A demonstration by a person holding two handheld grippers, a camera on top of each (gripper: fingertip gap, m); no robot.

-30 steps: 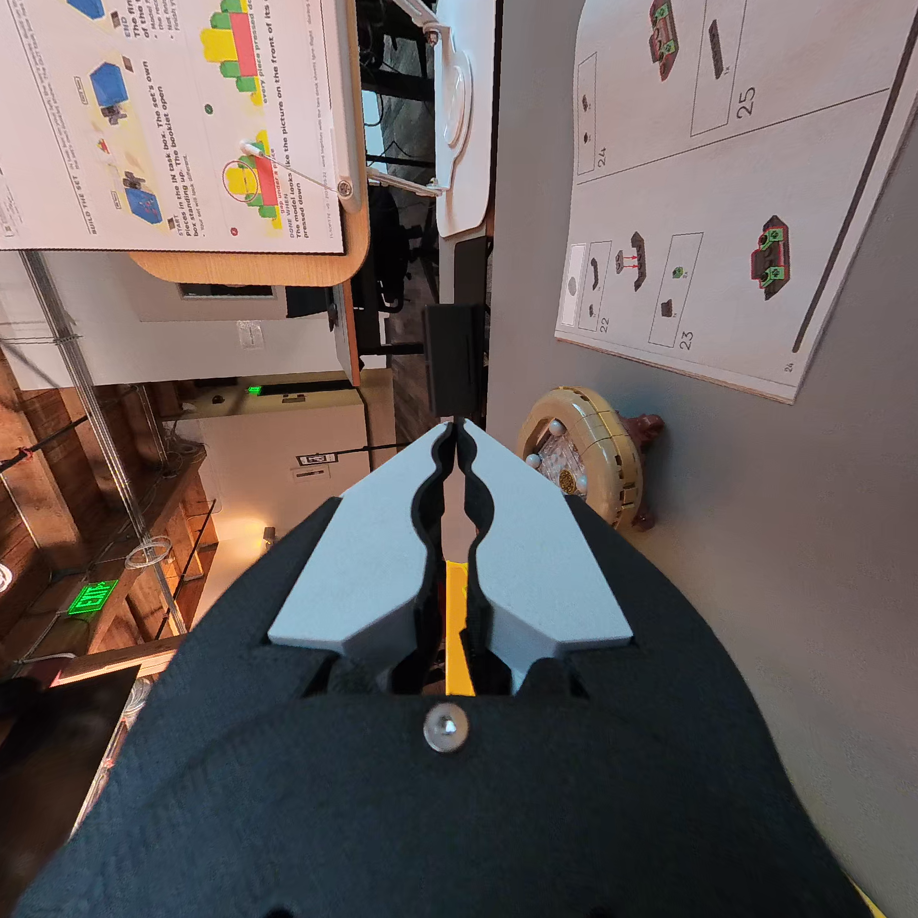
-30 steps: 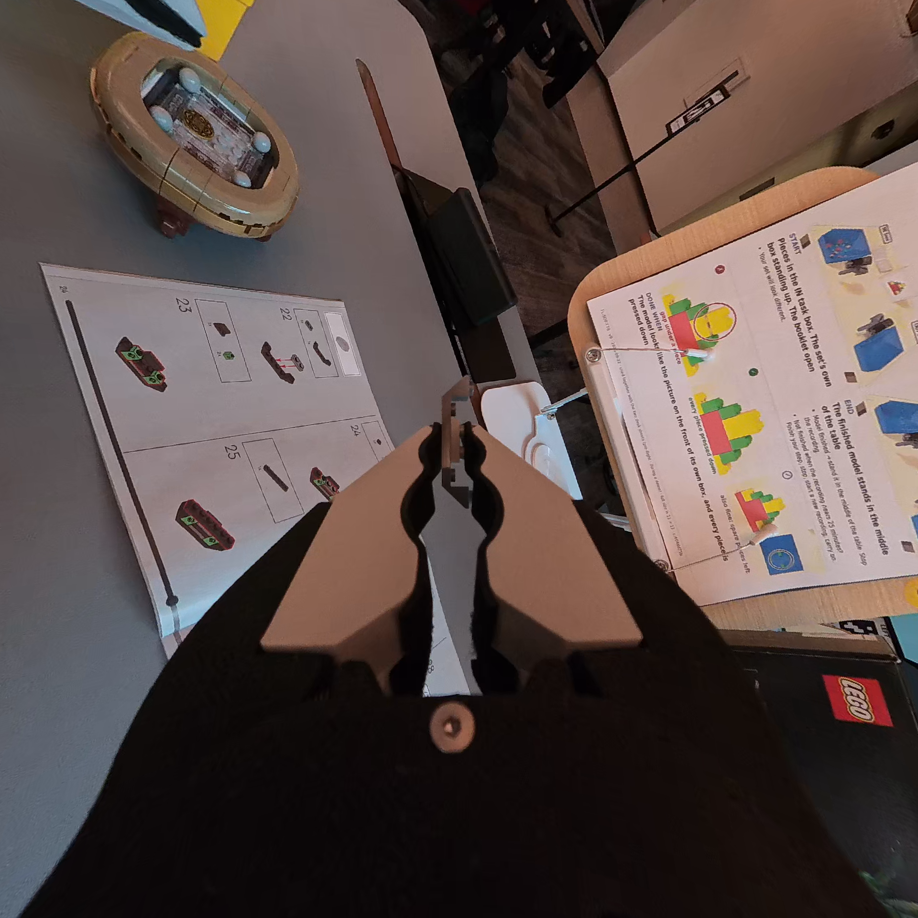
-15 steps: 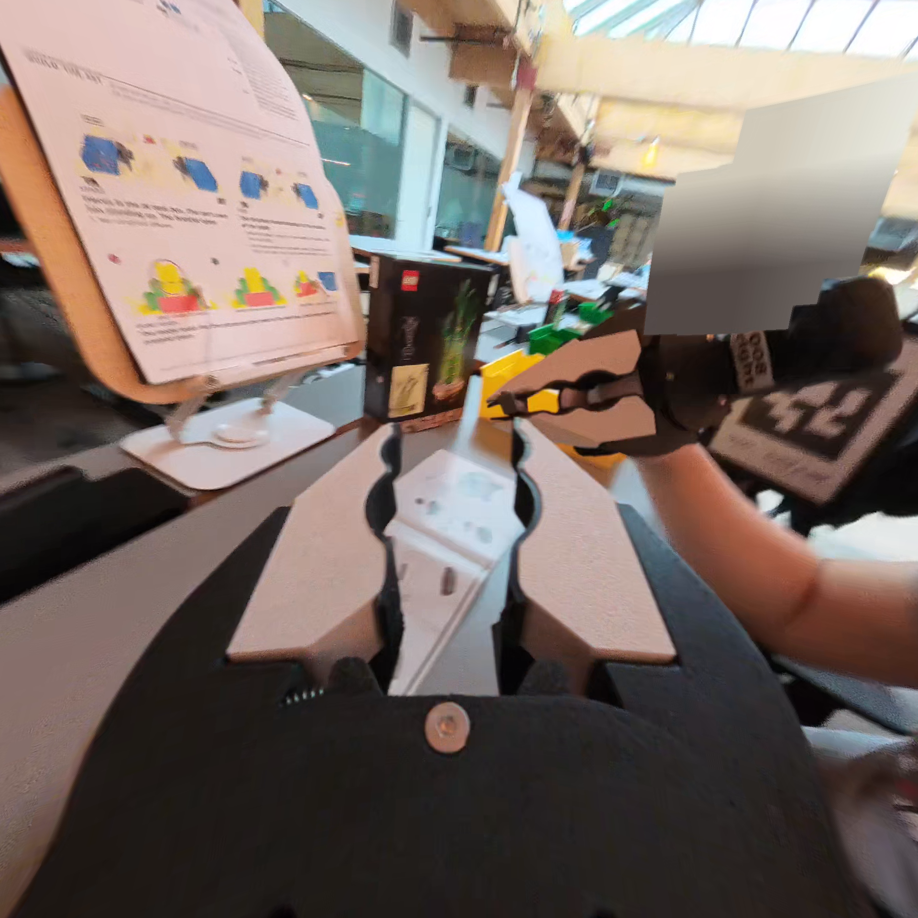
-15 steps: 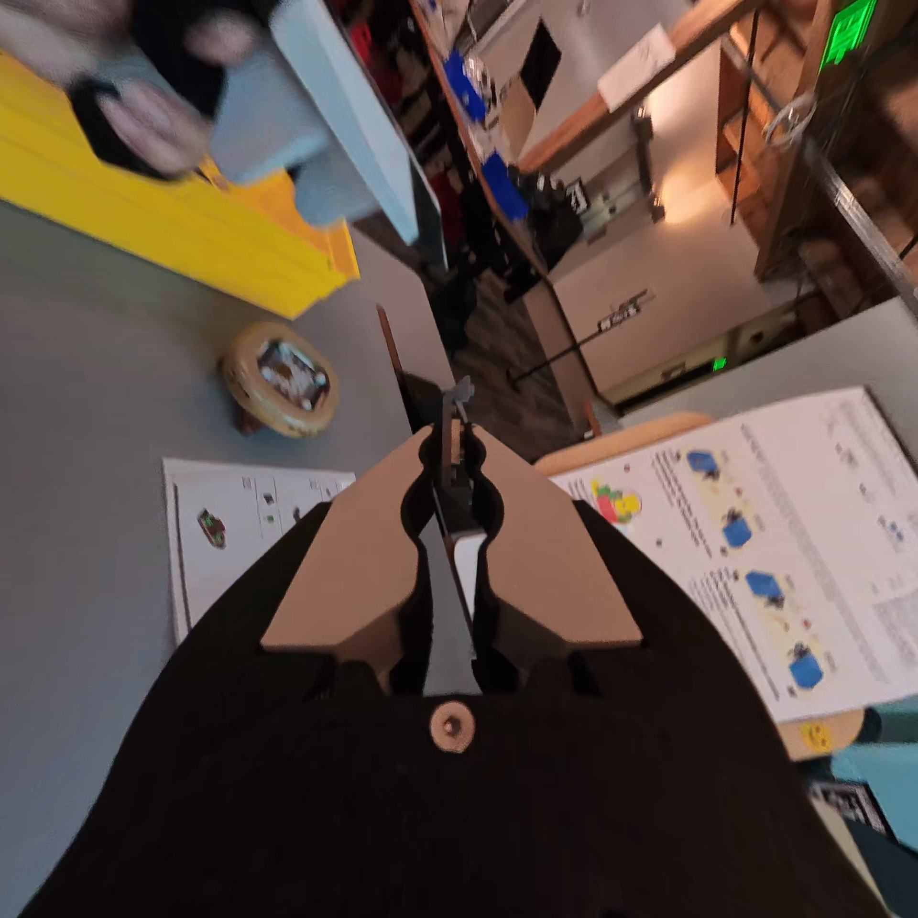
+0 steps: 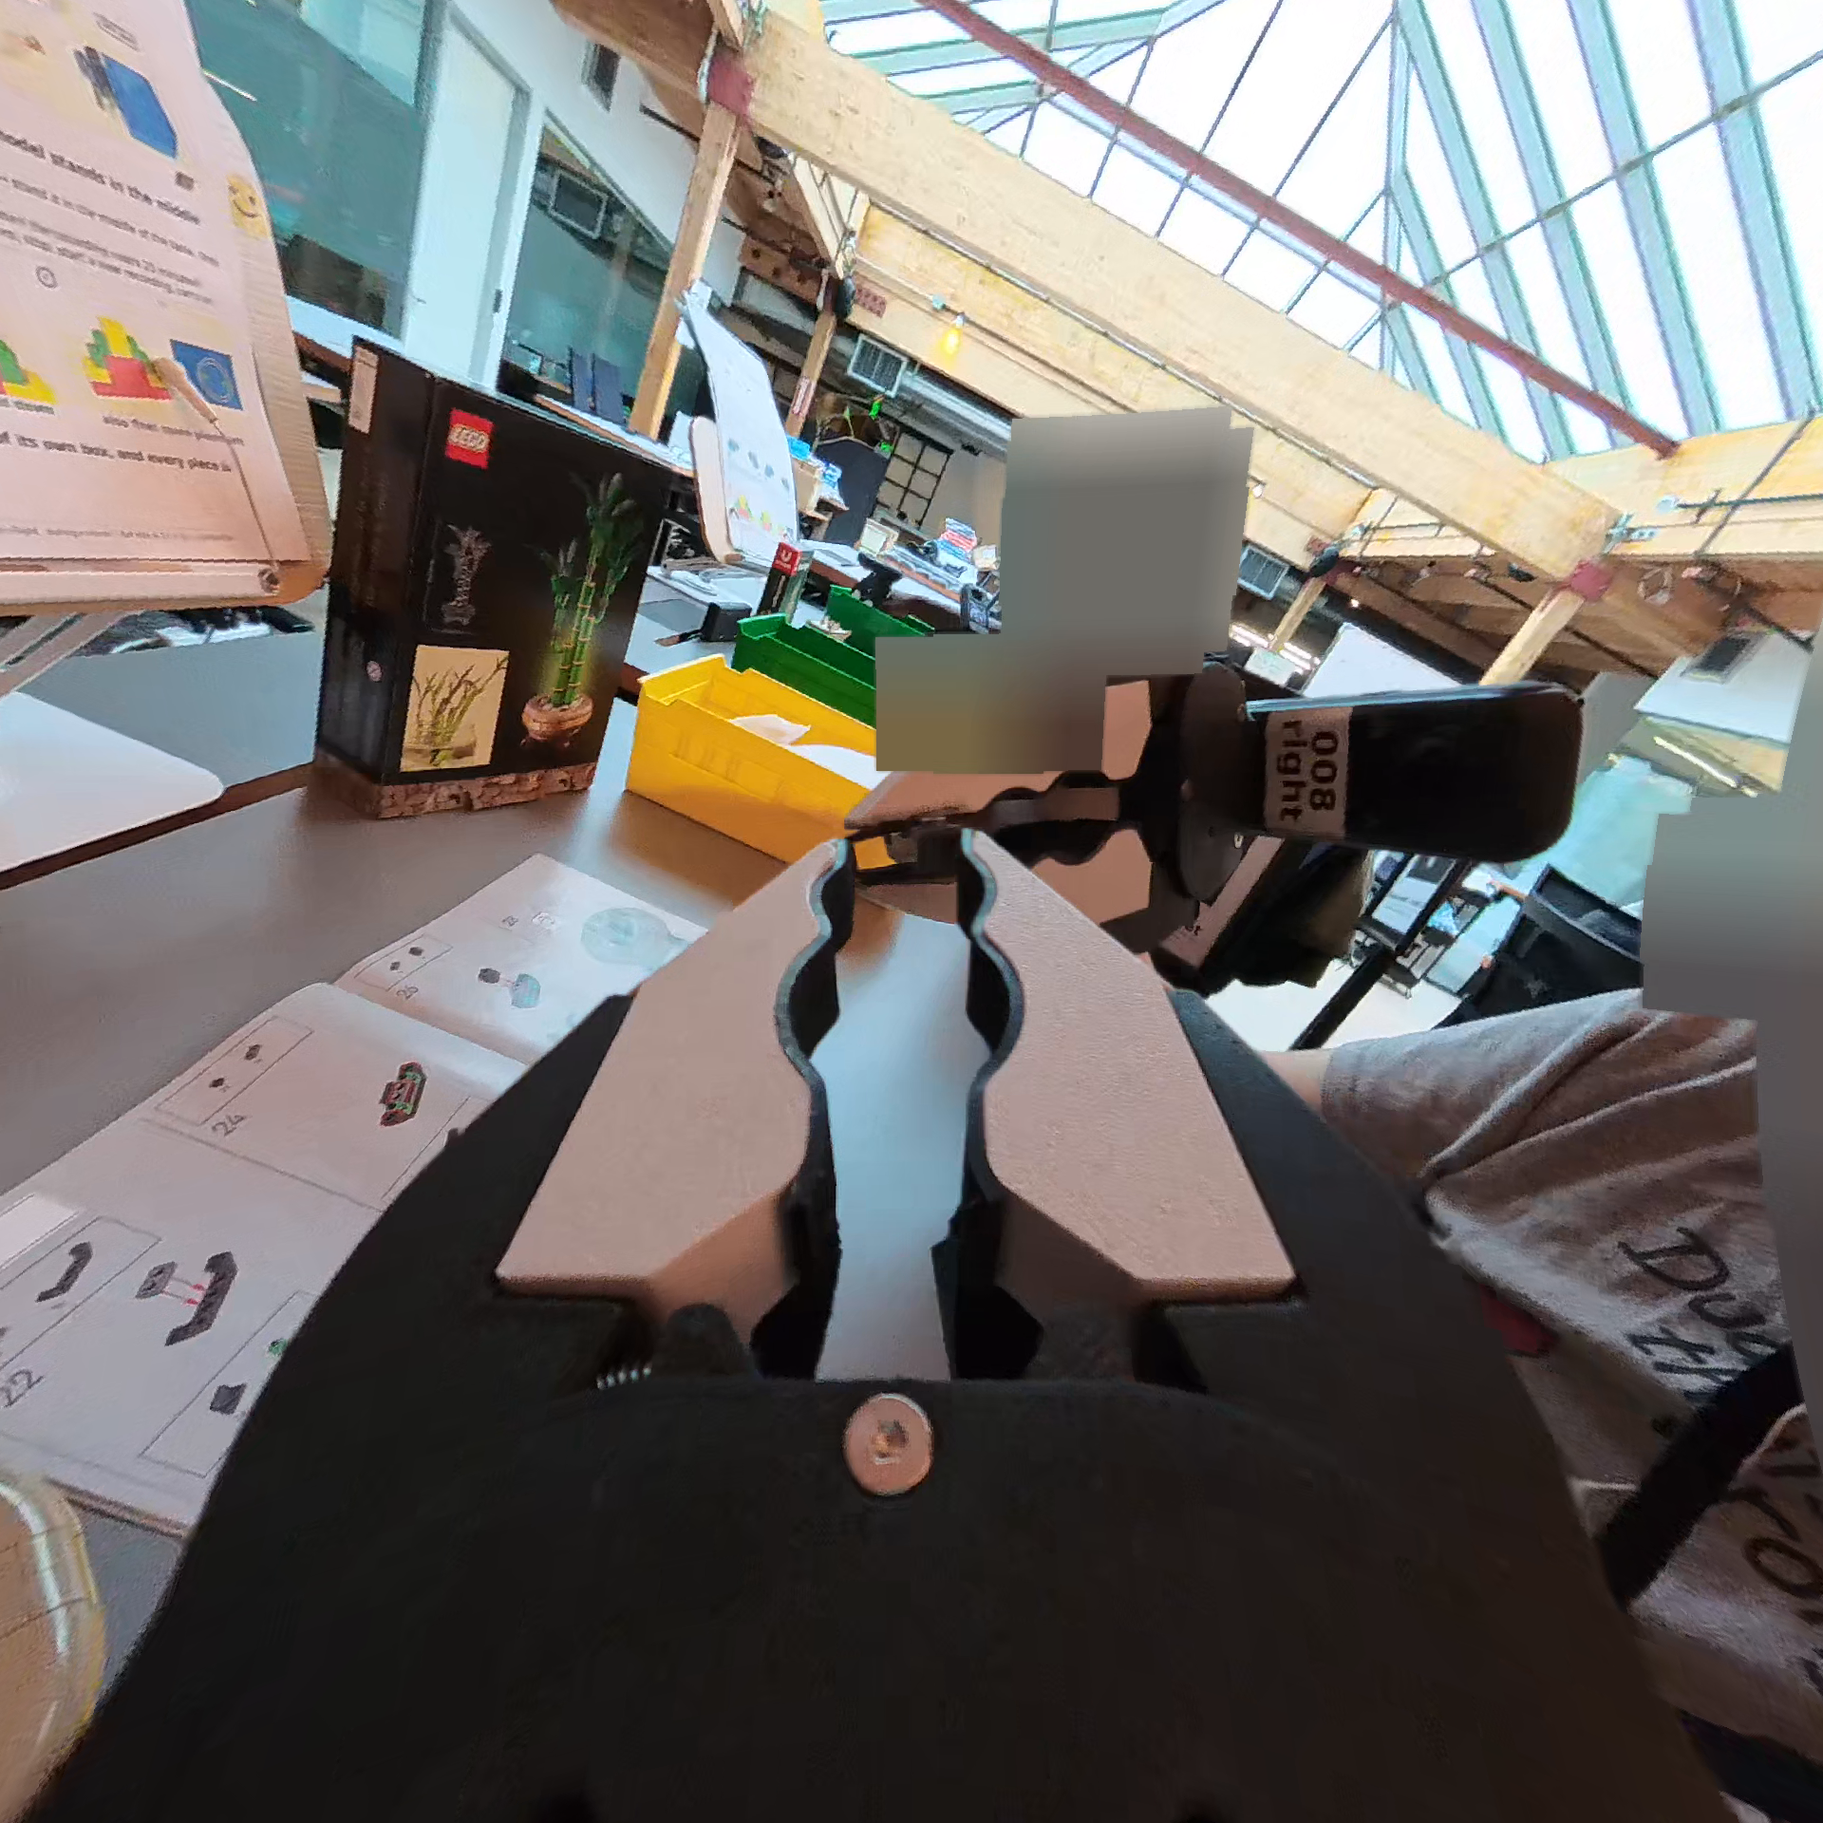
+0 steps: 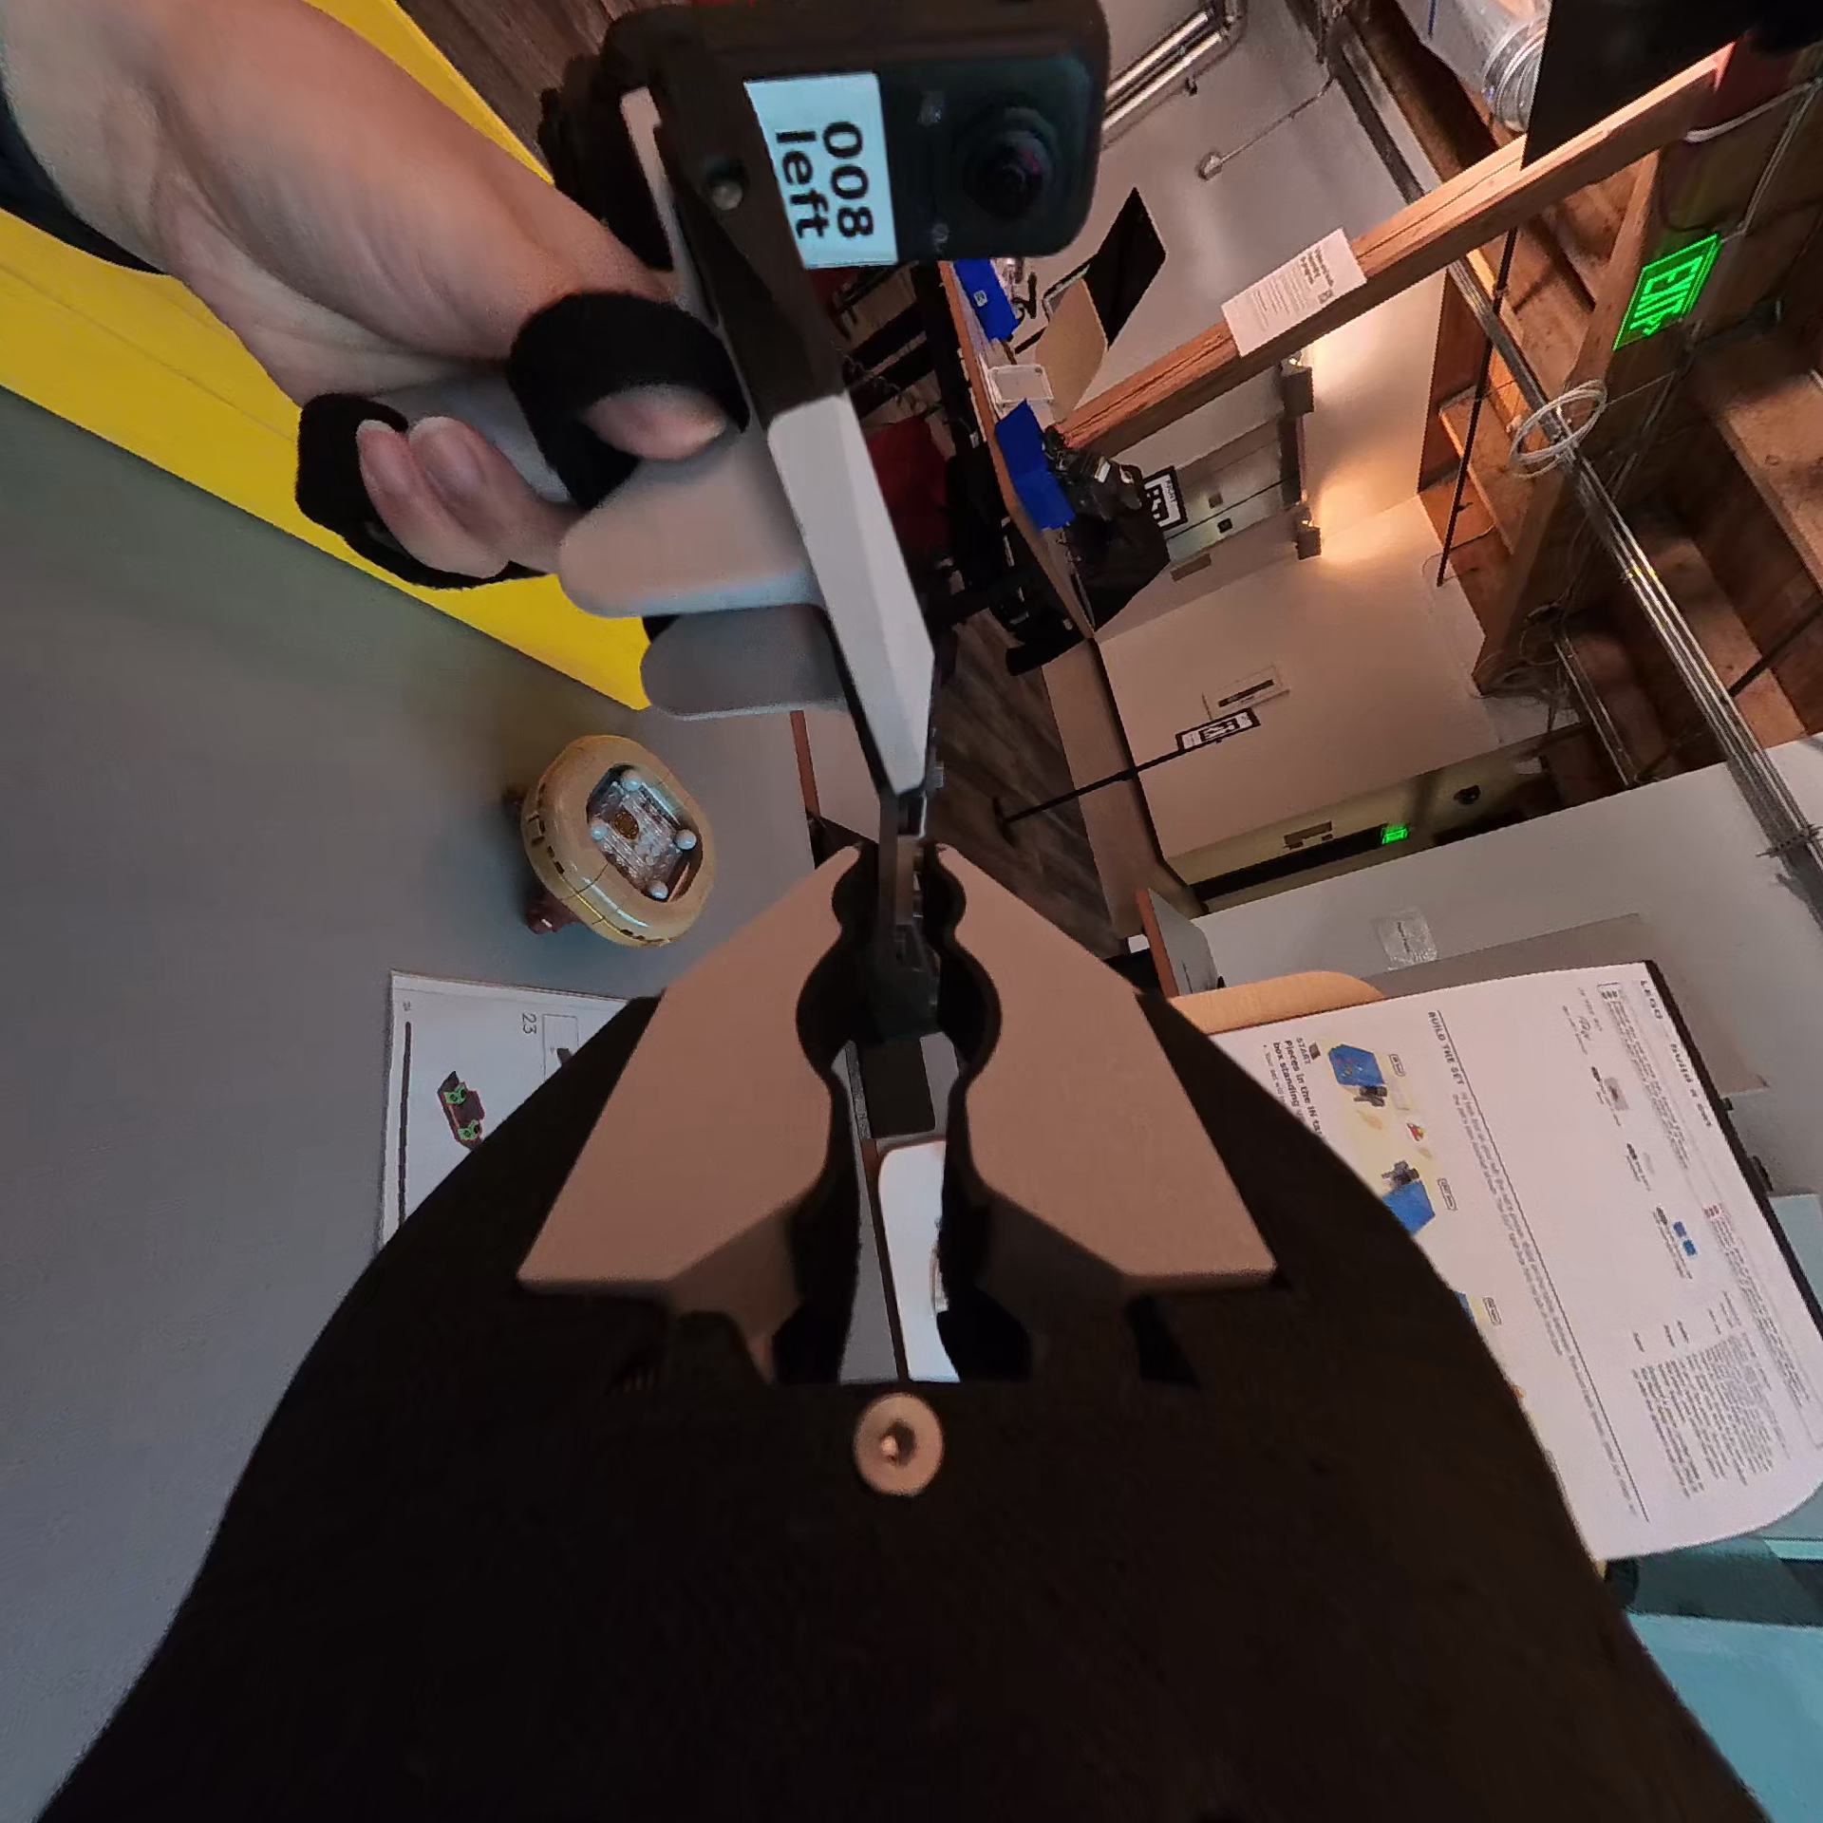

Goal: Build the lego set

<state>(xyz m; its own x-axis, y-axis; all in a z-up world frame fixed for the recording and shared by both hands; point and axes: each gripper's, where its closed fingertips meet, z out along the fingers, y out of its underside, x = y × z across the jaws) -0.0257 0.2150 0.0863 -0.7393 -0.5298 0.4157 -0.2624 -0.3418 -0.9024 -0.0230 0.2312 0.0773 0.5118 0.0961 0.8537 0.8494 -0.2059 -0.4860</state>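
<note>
The right gripper [image 6: 896,868] has its fingers nearly closed on a small dark lego piece [image 6: 900,972], a thin part whose long axis runs along the fingers and pokes out past their tips. The left gripper [image 5: 900,850] meets it tip to tip above the counter [image 6: 178,888]: its fingers stand apart with a clear gap and hold nothing, and in the left wrist view the piece's end sits just beyond that gap, slightly toward the yellow bin [image 5: 735,755]. In the right wrist view the left gripper comes in from above at a slant, so the two tools cross at an angle rather than in line.

Everything turns on this meeting point; the piece lies straight ahead of the left fingers, and a short advance would likely bring it between them for a handover or a regrip.

The tan round model [image 6: 617,840] rests on the counter well away from the bin, just beyond the open instruction booklet [image 6: 464,1070], and neither gripper touches it. A slight misalignment could knock the piece loose.
</note>
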